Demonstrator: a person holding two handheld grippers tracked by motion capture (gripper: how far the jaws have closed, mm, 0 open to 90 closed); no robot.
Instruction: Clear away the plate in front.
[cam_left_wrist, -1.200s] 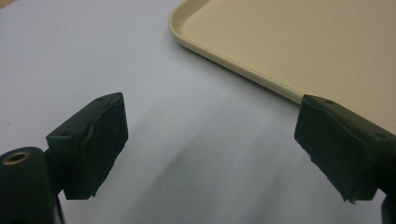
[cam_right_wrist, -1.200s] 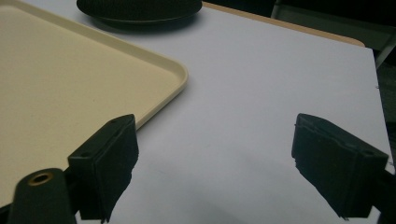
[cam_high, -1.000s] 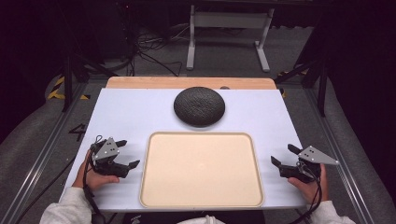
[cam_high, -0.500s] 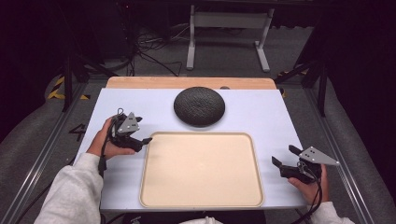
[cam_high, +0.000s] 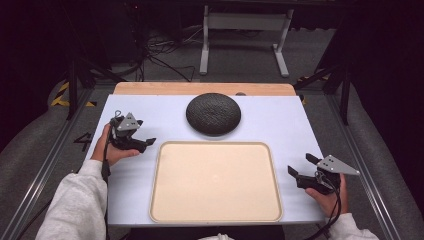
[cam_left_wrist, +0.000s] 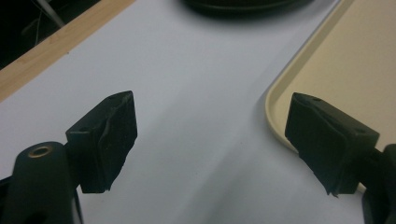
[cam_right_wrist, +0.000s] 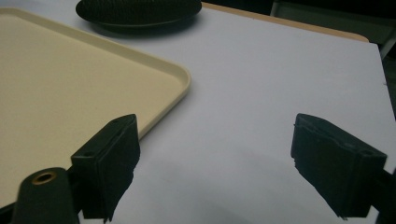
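Dark rm, grey floor (cam_high: 240, 60) w/ metal stand (cam_high: 245, 30).

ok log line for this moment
left tool: open, beside tray | right tool: open, empty | black domed object: untouched behind tray

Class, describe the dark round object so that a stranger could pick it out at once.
Start at the white table and find the beige tray. Just beyond the tray's far edge sits the dark domed object: the one black, rough-textured, round thing there.

You have nothing to read here: no text, label, brand or number shows legibly on the surface (cam_high: 280, 120) or anything on it.
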